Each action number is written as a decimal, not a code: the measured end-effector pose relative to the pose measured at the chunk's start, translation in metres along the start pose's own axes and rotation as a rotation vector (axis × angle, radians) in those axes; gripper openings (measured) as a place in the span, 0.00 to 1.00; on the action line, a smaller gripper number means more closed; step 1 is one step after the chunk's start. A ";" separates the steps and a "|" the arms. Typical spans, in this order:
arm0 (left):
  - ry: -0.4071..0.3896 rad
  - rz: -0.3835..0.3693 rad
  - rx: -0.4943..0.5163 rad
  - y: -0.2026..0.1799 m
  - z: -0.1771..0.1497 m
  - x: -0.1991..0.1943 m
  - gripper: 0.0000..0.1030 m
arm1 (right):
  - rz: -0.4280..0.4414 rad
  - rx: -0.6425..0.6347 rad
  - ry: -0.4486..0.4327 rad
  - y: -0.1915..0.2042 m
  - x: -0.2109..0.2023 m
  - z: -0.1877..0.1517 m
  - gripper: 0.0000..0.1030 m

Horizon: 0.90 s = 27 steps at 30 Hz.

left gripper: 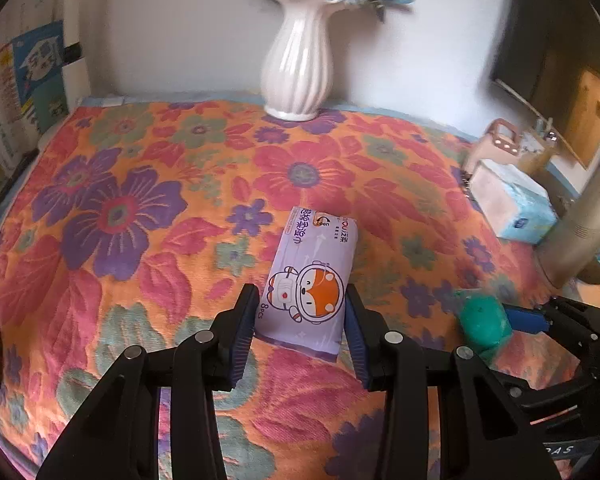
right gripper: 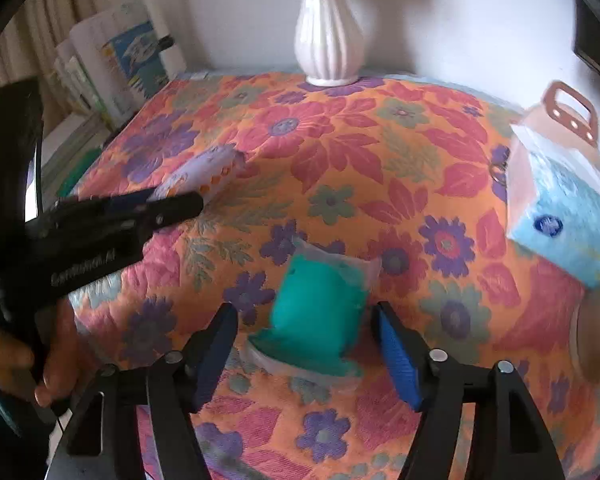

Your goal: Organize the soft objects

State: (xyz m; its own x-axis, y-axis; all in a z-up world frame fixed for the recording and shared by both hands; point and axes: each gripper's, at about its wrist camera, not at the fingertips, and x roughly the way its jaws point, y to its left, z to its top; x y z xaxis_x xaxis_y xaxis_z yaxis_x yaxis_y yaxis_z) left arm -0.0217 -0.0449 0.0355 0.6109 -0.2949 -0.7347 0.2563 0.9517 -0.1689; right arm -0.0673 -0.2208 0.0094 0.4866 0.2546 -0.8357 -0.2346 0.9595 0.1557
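Observation:
A purple tissue pack (left gripper: pixel 314 280) with a cartoon astronaut fox lies on the floral cloth (left gripper: pixel 140 208). My left gripper (left gripper: pixel 302 312) straddles its near end, pads touching both sides. It also shows in the right wrist view (right gripper: pixel 204 172), partly hidden behind the left gripper (right gripper: pixel 168 206). A green packet in clear wrap (right gripper: pixel 320 312) lies between the open fingers of my right gripper (right gripper: pixel 304 344), with gaps on both sides. The green packet also shows in the left wrist view (left gripper: pixel 482 320).
A white ribbed vase (left gripper: pixel 298 60) with blue flowers stands at the table's back edge. A blue and white tissue box (right gripper: pixel 568 216) and a container with a brown handle (right gripper: pixel 568 114) sit at the right. Books (left gripper: pixel 32 88) stand at the left. A grey post (left gripper: pixel 584 216) rises at right.

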 end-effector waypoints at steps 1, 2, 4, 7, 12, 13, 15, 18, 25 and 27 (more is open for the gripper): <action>-0.006 -0.018 -0.005 0.002 0.001 0.000 0.38 | -0.001 0.032 0.002 0.000 -0.001 0.000 0.71; -0.008 -0.037 -0.017 0.005 0.001 0.000 0.38 | -0.009 0.078 0.000 -0.002 -0.001 0.000 0.71; 0.005 -0.053 -0.045 0.010 0.001 0.004 0.38 | -0.021 0.158 -0.010 -0.004 -0.002 0.002 0.71; 0.022 -0.035 -0.067 0.013 0.002 0.009 0.38 | -0.059 0.234 -0.036 -0.003 -0.003 0.003 0.71; 0.005 0.002 -0.018 0.004 -0.001 0.007 0.38 | -0.237 0.137 -0.078 0.021 0.000 0.001 0.45; 0.004 0.006 -0.010 0.003 0.000 0.007 0.38 | -0.234 0.126 -0.089 0.024 -0.002 -0.001 0.40; 0.000 0.015 0.008 0.001 0.000 0.007 0.38 | -0.197 0.130 -0.100 0.022 -0.008 -0.005 0.39; -0.015 0.025 0.023 -0.002 -0.001 0.003 0.38 | -0.193 0.135 -0.101 0.017 -0.016 -0.013 0.38; -0.015 -0.051 0.070 -0.025 -0.005 -0.006 0.38 | -0.163 0.256 -0.135 -0.022 -0.056 -0.034 0.38; -0.003 -0.083 0.093 -0.042 -0.007 -0.007 0.38 | -0.171 0.297 -0.152 -0.037 -0.073 -0.041 0.38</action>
State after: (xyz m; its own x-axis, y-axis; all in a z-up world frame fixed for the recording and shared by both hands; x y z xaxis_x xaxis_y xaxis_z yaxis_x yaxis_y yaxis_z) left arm -0.0418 -0.0827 0.0433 0.5871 -0.3726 -0.7187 0.3743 0.9121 -0.1670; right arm -0.1292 -0.2799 0.0432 0.6223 0.0814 -0.7785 0.1039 0.9772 0.1852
